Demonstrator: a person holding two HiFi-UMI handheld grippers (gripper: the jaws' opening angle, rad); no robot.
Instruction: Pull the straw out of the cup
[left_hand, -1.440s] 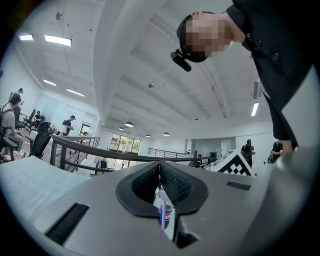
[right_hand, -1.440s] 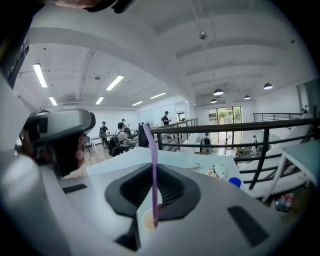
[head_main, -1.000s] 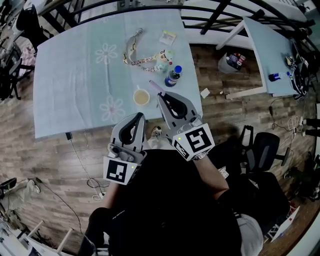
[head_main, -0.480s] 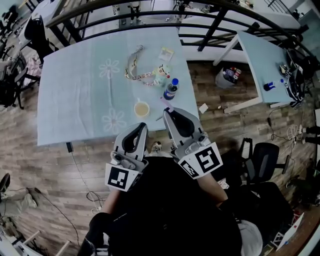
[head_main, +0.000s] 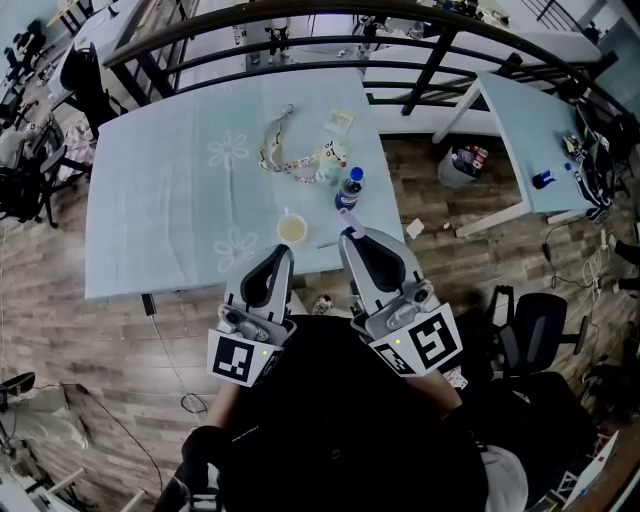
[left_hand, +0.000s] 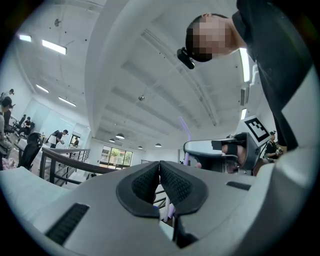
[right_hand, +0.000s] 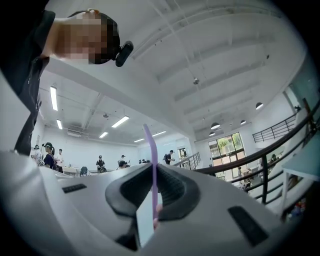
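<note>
My right gripper (right_hand: 154, 172) is pinching the purple straw (right_hand: 149, 145) upright. The straw's out of the cup (head_main: 292, 229), just right of it and nearer me. The cup holds a pale beige drink. Left gripper (left_hand: 159, 167) – jaws pressed together, empty, on the cup's near side. A blue-capped bottle (head_main: 349, 187) stands just beyond the cup.

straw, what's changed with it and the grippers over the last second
The right gripper, shut on the straw, has lifted and drawn back from the cup toward the person. The cup stayed on the table, and the left gripper stayed shut and empty.
</note>
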